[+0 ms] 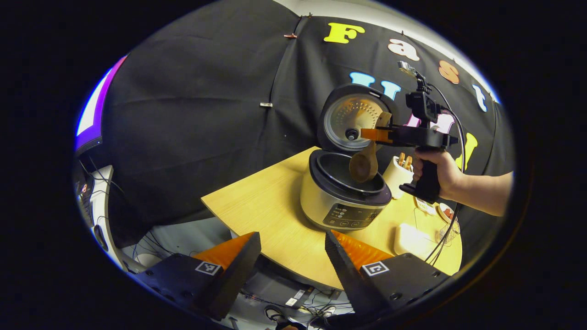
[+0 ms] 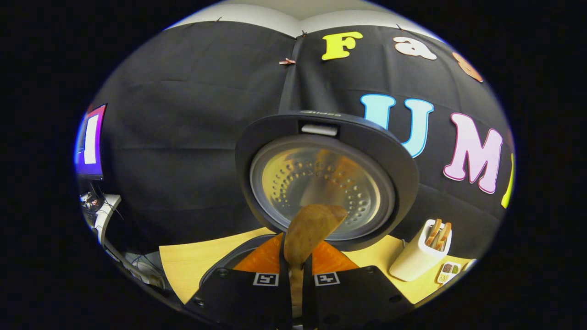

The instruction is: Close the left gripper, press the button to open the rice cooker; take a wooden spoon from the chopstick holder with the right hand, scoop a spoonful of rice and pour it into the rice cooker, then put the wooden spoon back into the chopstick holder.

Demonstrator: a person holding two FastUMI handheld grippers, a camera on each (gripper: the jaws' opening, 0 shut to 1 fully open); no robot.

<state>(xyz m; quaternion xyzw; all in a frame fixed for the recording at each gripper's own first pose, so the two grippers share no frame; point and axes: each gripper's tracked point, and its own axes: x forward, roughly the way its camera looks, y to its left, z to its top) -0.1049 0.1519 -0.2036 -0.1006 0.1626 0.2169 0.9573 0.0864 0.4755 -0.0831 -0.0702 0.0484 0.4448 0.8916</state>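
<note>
The right gripper [image 2: 296, 270], clamped on the brown wooden spoon [image 1: 364, 163] hanging over the open cream rice cooker [image 1: 341, 197], could tip it carelessly and spill rice onto the light wooden table [image 1: 266, 211], while the left gripper [image 1: 291, 252] waits near with fingers apart.

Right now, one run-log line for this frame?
lid: open | right gripper: shut on wooden spoon, bowl over rice cooker pot | left gripper: open, idle | chopstick holder: behind cooker
</note>
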